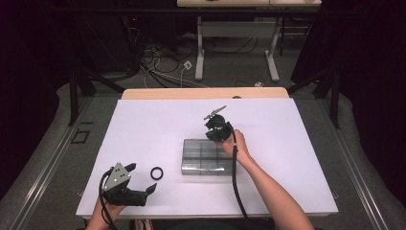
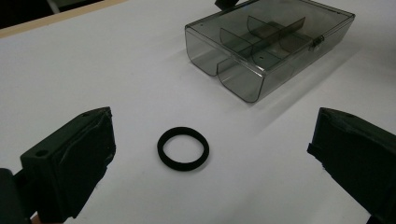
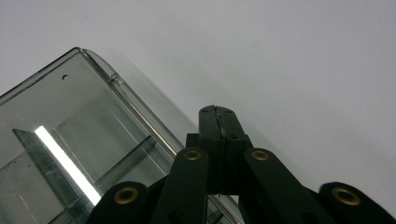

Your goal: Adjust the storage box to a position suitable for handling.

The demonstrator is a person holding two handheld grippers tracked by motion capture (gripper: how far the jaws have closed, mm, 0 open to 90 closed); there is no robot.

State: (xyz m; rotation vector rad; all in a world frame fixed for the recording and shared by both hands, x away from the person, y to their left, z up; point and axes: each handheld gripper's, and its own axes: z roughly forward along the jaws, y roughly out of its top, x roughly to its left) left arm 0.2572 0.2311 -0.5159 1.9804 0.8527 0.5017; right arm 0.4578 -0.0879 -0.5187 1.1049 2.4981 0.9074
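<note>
Ring between wide left jaws; right jaws closed at box edge.
Left gripper [image 2: 205,154] gapes, holding nothing; black ring [image 2: 183,148] flat on white table [image 1: 143,134], untouched. Right gripper [image 3: 218,112] pinched empty beside clear compartment box [image 3: 70,140].

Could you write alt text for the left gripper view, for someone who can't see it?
A small black ring lies flat on a white table, centred between the two wide-open black jaws of the left gripper, touching neither. Beyond it sits a closed, smoky transparent box with inner dividers, its compartments apparently empty.
</note>
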